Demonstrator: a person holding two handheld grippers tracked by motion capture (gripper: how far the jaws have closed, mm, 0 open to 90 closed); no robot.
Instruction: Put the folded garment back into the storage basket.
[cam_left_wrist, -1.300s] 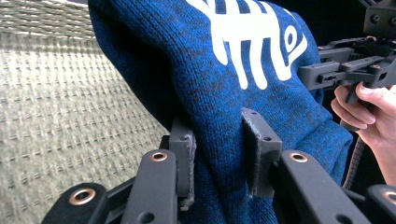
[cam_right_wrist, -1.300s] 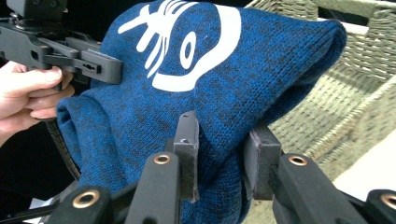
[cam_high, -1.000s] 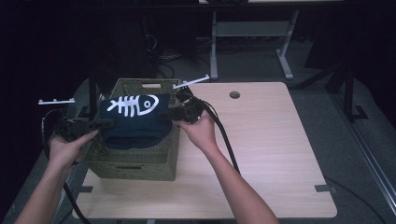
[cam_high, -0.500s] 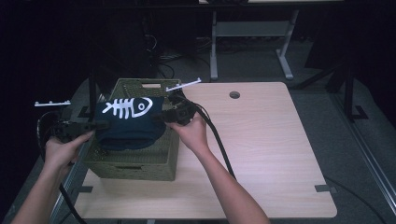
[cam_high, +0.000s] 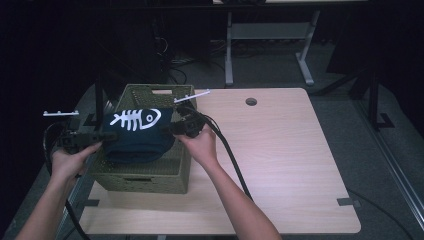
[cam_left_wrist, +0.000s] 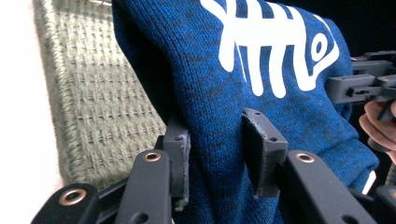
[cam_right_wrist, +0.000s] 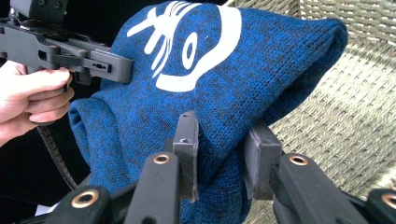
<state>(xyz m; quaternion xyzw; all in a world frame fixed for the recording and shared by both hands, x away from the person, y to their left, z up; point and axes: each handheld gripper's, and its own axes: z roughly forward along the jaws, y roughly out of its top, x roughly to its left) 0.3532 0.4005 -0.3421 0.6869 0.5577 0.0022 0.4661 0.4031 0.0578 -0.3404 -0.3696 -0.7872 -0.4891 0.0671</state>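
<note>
The folded blue sweater (cam_high: 137, 135) with its white fish-bone print hangs between the two grippers over the green woven basket (cam_high: 145, 175) at the table's (cam_high: 290, 165) left side, so the step in hand looks like lowering it into the basket. The left gripper (cam_left_wrist: 217, 154) pinches the sweater's left edge, though its jaws have just been opening a little with the knit between them; the right gripper (cam_right_wrist: 219, 149) is clamped on the right edge. Next, both should sink level, then let go together. Compared with a second ago, the sweater sits lower, nearer the basket's rim.
</note>
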